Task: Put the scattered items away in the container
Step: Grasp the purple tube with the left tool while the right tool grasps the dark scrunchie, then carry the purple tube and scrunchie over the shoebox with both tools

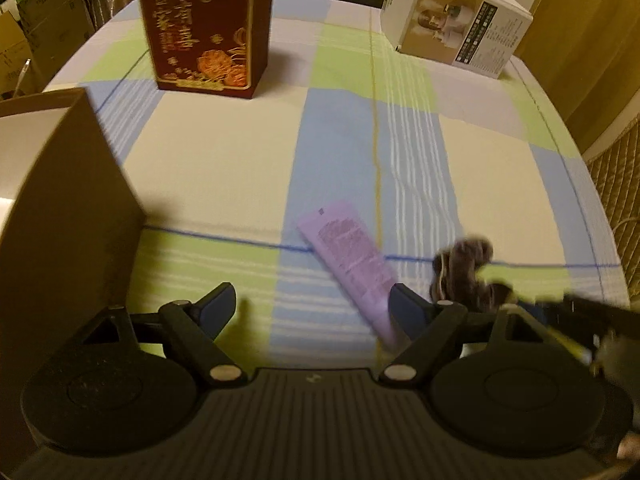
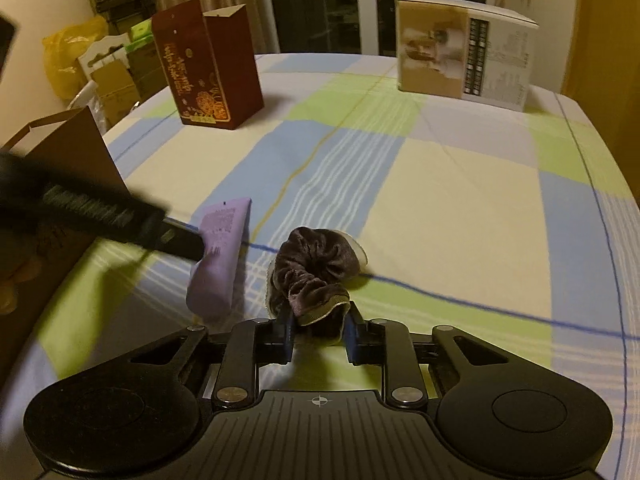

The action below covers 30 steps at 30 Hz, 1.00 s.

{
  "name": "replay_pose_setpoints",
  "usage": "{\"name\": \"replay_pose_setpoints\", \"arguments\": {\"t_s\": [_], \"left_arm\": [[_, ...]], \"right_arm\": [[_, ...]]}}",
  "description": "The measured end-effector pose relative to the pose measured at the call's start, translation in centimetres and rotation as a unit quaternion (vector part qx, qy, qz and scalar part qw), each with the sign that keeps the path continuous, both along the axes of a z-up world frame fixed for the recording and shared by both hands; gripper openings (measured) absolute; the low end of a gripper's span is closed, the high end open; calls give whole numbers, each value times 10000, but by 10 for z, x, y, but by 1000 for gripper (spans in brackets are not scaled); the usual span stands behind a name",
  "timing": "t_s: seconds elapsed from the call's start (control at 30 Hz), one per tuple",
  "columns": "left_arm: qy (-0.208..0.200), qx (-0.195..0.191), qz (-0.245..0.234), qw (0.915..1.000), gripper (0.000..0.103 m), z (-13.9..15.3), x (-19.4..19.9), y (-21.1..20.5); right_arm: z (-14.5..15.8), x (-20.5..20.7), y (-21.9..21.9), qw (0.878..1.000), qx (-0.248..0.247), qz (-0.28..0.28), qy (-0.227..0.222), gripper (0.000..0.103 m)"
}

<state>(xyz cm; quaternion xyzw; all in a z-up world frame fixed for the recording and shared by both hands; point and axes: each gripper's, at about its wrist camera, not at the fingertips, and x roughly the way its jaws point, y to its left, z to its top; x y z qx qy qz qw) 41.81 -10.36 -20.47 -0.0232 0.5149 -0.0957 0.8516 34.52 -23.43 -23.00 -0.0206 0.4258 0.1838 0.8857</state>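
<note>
Right gripper (image 2: 319, 330) clamps the brown scrunchie (image 2: 316, 272) at lower centre; left gripper (image 1: 312, 304) gapes beside the purple tube (image 1: 352, 260) (print unreadable). Red box (image 2: 208, 68) upper left bears gold characters.

A checked cloth (image 2: 460, 184) of pale yellow, blue and green squares covers the table. At eleven o'clock on it stands a dark red carton (image 2: 208, 68) with gold flowers, top flap open. At one o'clock sits a white and tan printed box (image 2: 464, 48). Cardboard boxes (image 2: 116, 80) are stacked beyond the table's left edge.
</note>
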Motion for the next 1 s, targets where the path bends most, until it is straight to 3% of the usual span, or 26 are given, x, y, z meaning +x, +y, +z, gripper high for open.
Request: {"name": "replay_pose_setpoints", "arguments": {"t_s": [0.13,0.23,0.3,0.43,0.67,0.9,1.0], "left_arm": [[119,15,-116,9999,76,-10,14,-11],[196,34,-285,9994,64,-17,18,-18],[114,140,-502,9986,45,-16,14,-22],[3,311,-869,9957,27,-14,-4,-23],[147,162,-1043,9943,26,-10,-55,-6],[67,-6,-1038,9946,26,17,-118,16],[65,133,-1002,9949,26,23,-147,22]], "right_arm": [[4,-11,-6,9996,43,-260,130,27],[7,-20,-11,9990,61,-395,201,27],[9,-26,-14,9985,76,-479,255,27],[13,-39,-21,9972,138,-646,353,27],[27,-72,-28,9930,403,-950,575,27],[54,-107,-23,9914,591,-1008,590,27],[63,-121,-16,9919,603,-959,583,27]]}}
